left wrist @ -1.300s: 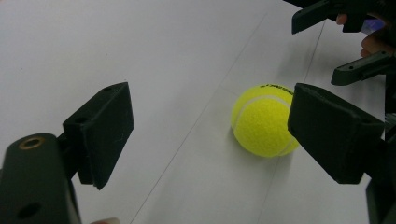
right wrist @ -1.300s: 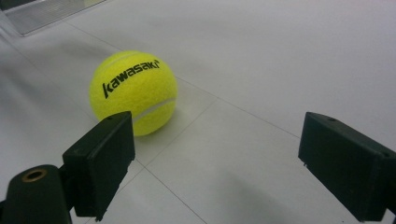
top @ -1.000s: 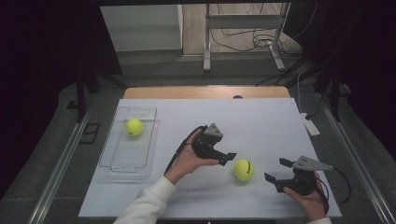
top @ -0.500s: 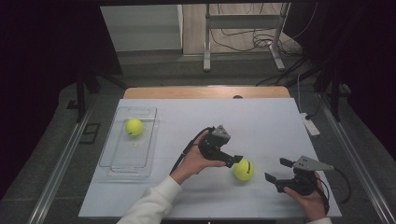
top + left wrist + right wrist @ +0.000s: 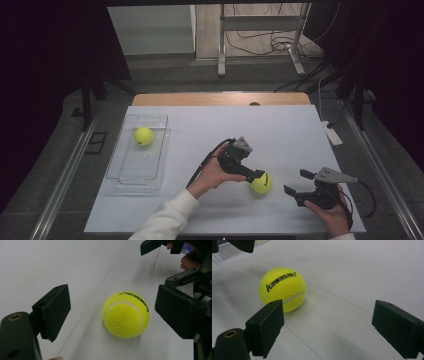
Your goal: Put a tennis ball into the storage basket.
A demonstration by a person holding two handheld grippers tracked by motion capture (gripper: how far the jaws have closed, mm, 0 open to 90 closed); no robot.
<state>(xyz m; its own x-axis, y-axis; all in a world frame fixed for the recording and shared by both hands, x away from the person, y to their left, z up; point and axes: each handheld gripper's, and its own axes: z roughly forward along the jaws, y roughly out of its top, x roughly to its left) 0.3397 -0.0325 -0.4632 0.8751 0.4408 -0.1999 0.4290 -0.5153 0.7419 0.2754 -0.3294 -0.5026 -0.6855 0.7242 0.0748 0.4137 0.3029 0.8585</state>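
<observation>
On the left of the bench (image 5: 280, 125) sits a clear tray (image 5: 125, 177) with one tennis ball in the tray (image 5: 143, 136) at its far end. That suggests the job in hand is fetching the second one, and you are at the reach-and-grasp step of it.

Your left gripper (image 5: 258, 175) is at the tennis ball (image 5: 261, 183), which lies on the bare bench right of centre, between your two hands and well apart from the tray. In the left gripper view the jaws are spread with the ball (image 5: 126, 314) between them. It sits nearer the right-hand pad, and neither pad presses on it. The jaws have just been opening, so nothing is gripped yet.

The next move, as I judge it, calls for you to centre the ball between the pads and come down around its widest part. Then close gently: a round ball on a smooth surface may roll off if one pad reaches it first.

The ball is bright yellow felt with a pale curved seam and black "kawasaki" lettering, clean and resting freely (image 5: 282, 288).

Your right gripper (image 5: 300, 184) rests near the front right edge, jaws spread and empty, pointing towards the ball.
</observation>
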